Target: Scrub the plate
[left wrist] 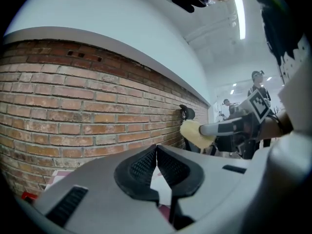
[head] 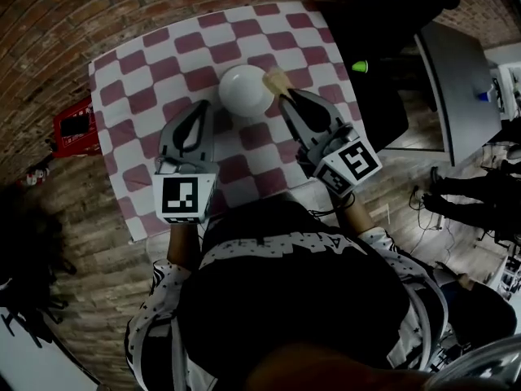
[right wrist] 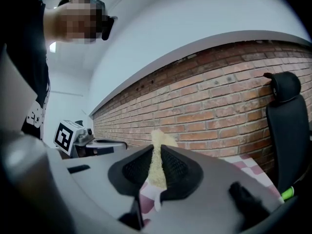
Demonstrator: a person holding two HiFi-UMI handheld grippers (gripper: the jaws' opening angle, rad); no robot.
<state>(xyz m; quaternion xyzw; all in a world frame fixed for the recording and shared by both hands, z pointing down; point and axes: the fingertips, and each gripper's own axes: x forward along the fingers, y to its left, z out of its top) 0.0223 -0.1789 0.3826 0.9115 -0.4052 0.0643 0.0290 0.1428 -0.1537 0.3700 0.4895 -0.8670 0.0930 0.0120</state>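
**Sponge at the plate rim, left claw shut beside it**

Table [head: 122, 145]: red-and-white checked cloth, brick wall [left wrist: 73, 106] beyond its far edge.

Plate [head: 244, 92]: white, round, lying flat on the cloth. It sits in the far half of the table, about midway between the left and right edges.

Your right gripper [head: 285, 94] [right wrist: 156, 151]: reaches in from the near right, and its jaws pinch a pale yellow sponge [head: 277, 80] [right wrist: 158, 139]. In the right gripper view the sponge stands edge-on between the two black pads, and its top shows above them. From the head view the sponge lies against the plate's right rim, on the far side.

Your left gripper [head: 204, 107] [left wrist: 156, 150]: comes in from the near left, jaws pressed together, pad tips meeting, nothing seen between them. Its tip lies just beside the plate's left rim; whether it touches the rim, you cannot tell from these views. The left gripper view looks across at the sponge and the right gripper holding it.

Black chair [right wrist: 287, 126]: stands past the table's right edge, against the wall.
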